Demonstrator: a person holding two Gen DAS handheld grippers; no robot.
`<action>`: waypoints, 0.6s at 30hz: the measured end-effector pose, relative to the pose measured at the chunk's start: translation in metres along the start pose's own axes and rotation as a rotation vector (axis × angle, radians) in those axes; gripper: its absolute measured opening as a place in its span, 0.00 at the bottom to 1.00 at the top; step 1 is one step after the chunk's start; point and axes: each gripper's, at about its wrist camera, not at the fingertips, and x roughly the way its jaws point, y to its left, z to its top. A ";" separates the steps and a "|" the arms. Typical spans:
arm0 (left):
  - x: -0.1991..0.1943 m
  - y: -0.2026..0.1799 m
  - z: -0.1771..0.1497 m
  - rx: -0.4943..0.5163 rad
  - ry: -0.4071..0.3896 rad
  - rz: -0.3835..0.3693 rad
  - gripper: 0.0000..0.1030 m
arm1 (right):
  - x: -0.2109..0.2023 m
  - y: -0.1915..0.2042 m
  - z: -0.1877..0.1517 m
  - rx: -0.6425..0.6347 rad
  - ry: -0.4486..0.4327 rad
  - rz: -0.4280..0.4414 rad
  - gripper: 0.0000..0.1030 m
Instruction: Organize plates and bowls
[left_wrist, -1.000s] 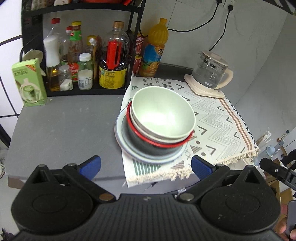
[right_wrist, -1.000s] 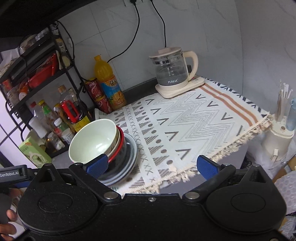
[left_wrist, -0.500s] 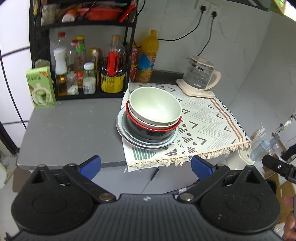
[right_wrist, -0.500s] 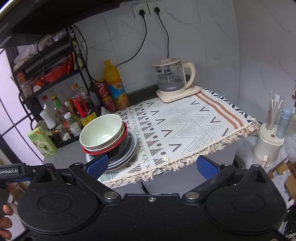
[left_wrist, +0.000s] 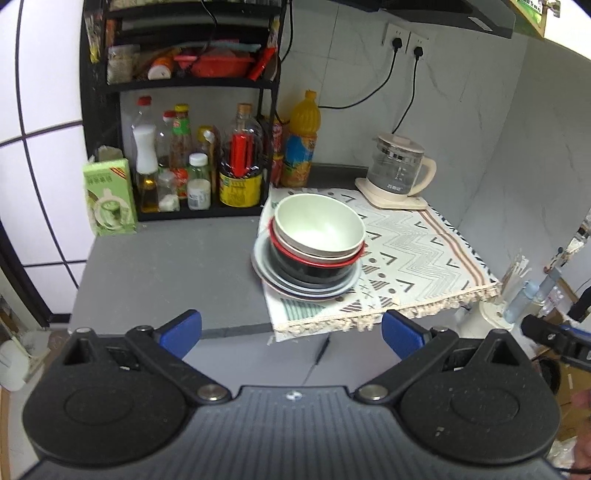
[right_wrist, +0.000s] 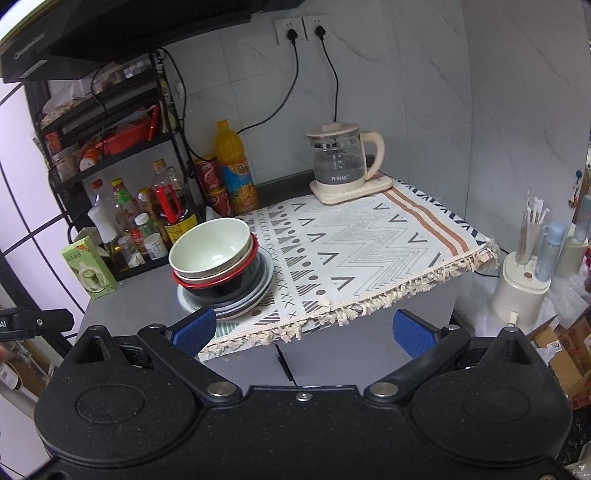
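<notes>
Both the left tool (left_wrist: 291, 332) and the right tool (right_wrist: 302, 330) are spread apart, gripping nothing. The pale green bowl (left_wrist: 319, 226) tops nested bowls on stacked plates (left_wrist: 266, 271), left of the glass kettle (left_wrist: 399, 171).

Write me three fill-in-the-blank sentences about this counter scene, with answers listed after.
1. The pale green bowl sits at the ____ of the dish stack.
2. The black bowl's rim is coloured ____.
3. The glass kettle with a cream handle stands on the ____ zigzag-patterned cloth.

Answers: top; red; fringed
</notes>
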 end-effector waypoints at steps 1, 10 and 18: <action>-0.001 0.002 -0.002 0.006 -0.001 0.002 1.00 | -0.003 0.002 -0.001 -0.005 -0.003 0.007 1.00; -0.006 0.013 -0.014 0.017 0.007 0.002 1.00 | -0.015 0.011 -0.008 -0.022 -0.010 0.011 1.00; -0.015 0.009 -0.012 0.033 -0.015 -0.012 1.00 | -0.021 0.017 -0.014 -0.065 -0.010 0.002 1.00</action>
